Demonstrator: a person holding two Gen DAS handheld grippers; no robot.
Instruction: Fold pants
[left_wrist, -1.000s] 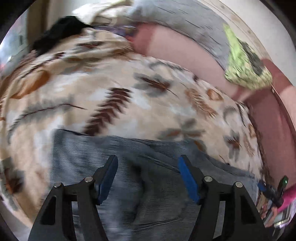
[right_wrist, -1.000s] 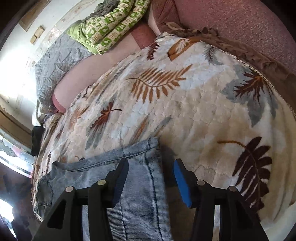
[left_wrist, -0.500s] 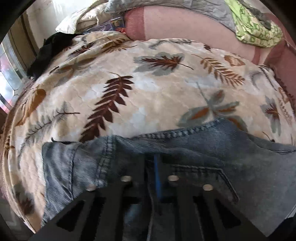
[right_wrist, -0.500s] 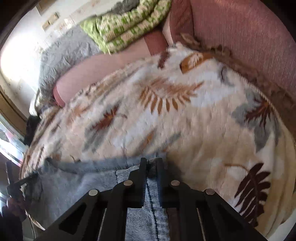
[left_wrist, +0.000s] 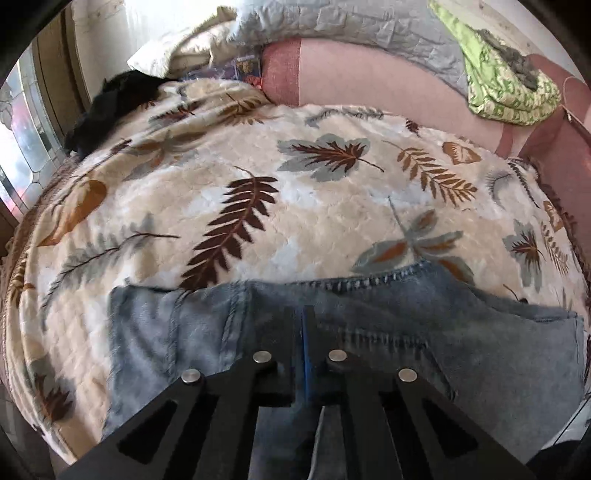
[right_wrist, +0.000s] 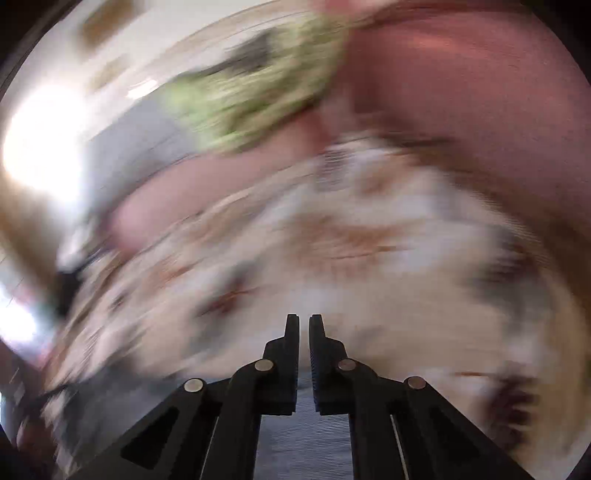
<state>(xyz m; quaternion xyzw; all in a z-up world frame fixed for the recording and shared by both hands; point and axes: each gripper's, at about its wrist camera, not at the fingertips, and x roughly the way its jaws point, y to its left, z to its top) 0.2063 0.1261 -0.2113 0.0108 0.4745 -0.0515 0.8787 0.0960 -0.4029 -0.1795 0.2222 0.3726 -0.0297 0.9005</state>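
- Pants (left_wrist: 461, 347) of faded blue denim lie across the near part of a bed, on a cream blanket (left_wrist: 295, 206) printed with brown, rust and grey leaves.
- Seen from the left wrist, their stitched edge runs from side to side just ahead of the left gripper (left_wrist: 303, 321), and the cloth bunches into folds around it.
- The left gripper's jaws have just closed down to a thin slit and pinch the denim, which shows on both sides of them and beneath them.
- The right gripper (right_wrist: 303, 325) has also just closed; only a narrow gap shows between its jaws.
- The right wrist view is heavily smeared by motion. Grey-blue ribbed cloth shows low down between the jaws, near their base, so they appear to hold the pants; the tips stand clear against the blurred blanket.
- Behind the blanket runs a pink padded surround (left_wrist: 369, 77) of the bed.
- On it lie a grey quilted cover (left_wrist: 332, 22) and a green patterned cloth (left_wrist: 506, 88).
- A black garment (left_wrist: 110, 107) sits at the far left edge of the blanket, near a bright window (left_wrist: 26, 140).
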